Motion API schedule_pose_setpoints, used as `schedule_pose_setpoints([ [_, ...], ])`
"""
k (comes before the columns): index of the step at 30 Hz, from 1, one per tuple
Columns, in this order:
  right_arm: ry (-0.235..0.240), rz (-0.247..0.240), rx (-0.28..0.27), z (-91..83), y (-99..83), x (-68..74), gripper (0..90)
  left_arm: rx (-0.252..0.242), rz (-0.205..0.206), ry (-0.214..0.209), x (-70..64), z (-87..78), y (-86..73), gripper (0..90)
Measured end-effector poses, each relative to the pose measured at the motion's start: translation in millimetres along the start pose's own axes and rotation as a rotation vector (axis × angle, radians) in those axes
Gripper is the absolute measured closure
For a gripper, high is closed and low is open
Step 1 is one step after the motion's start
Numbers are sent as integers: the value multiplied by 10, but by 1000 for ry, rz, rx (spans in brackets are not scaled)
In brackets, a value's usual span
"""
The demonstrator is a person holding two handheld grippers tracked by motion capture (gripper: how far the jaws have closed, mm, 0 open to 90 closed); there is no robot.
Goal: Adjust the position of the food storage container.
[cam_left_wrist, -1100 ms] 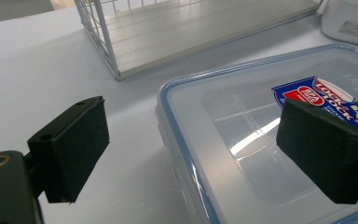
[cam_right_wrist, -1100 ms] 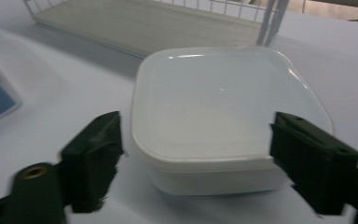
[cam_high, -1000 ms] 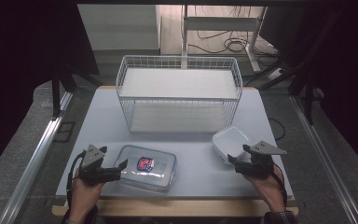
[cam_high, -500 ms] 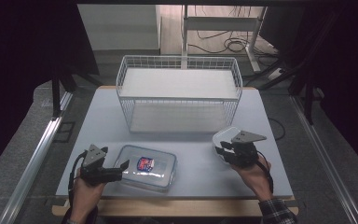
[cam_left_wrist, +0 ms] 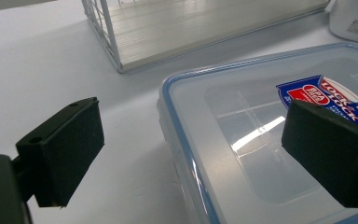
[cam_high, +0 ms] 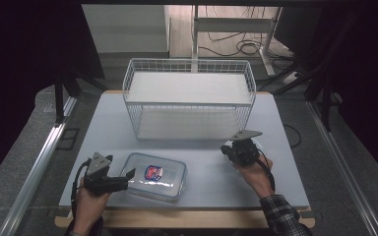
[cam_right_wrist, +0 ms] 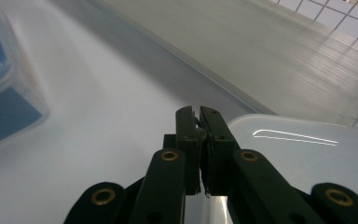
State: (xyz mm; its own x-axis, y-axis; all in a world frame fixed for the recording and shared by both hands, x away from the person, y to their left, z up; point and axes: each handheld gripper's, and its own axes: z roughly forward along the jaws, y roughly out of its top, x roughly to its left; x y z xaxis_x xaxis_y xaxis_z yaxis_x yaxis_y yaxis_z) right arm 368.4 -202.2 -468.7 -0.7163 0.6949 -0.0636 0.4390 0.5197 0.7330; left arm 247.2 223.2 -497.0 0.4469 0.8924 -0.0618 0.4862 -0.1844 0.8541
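Tongs on the left point(cam_left_wrist: 191, 154) were held spread beside a lidded box point(cam_high: 155, 176), while the right tongs point(cam_right_wrist: 200, 140) were clenched on a white tub's point(cam_right_wrist: 307, 154) rim.

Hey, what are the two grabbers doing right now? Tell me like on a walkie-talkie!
Left gripper open, straddling the lidded box's corner. Right gripper shut on the white container's rim. Wire basket ahead. Nothing between.

The high view looks down on the table point(cam_high: 103, 123); both gripper views skim it closely, sharing the container point(cam_left_wrist: 261, 140).
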Motion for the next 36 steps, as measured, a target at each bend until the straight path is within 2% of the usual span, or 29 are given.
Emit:
schedule_pose_setpoints([
  [4, 9, 3, 0, 27, 2, -14, 888, 2, 4, 3, -2, 1, -2, 55],
  [6, -4, -8, 1, 48, 27, -15, 888, 4, 7, 4, -5, 3, -2, 55],
  [16, -28, 27, -14, 84, 49, -121, 893, 18, 6, 12, 4, 12, -10, 56],
  [20, -67, 27, -5, 69, 44, -157, 893, 20, 8, 12, 1, 13, -11, 57],
  [25, -90, 48, -1, 38, 23, -222, 894, 23, 7, 11, 3, 16, -14, 58],
  [26, -108, 57, 2, 21, 13, -258, 894, 25, 7, 12, 4, 16, -15, 58],
  [27, -108, 57, 2, 21, 13, -258, 894, 25, 7, 12, 4, 16, -15, 58],
  [30, -128, 80, -10, -34, -36, -373, 893, 24, 8, 10, 3, 15, -15, 58],
  [32, -132, 80, -10, -43, -42, -386, 894, 25, 7, 9, 3, 15, -15, 58],
  [34, -166, 97, -15, -107, -77, -462, 893, 26, 7, 9, 4, 14, -14, 59],
  [35, -166, 97, -15, -107, -77, -462, 893, 26, 7, 9, 4, 14, -14, 59],
  [36, -205, 95, 8, -140, -112, -512, 892, 26, 6, 8, 4, 14, -15, 59],
])
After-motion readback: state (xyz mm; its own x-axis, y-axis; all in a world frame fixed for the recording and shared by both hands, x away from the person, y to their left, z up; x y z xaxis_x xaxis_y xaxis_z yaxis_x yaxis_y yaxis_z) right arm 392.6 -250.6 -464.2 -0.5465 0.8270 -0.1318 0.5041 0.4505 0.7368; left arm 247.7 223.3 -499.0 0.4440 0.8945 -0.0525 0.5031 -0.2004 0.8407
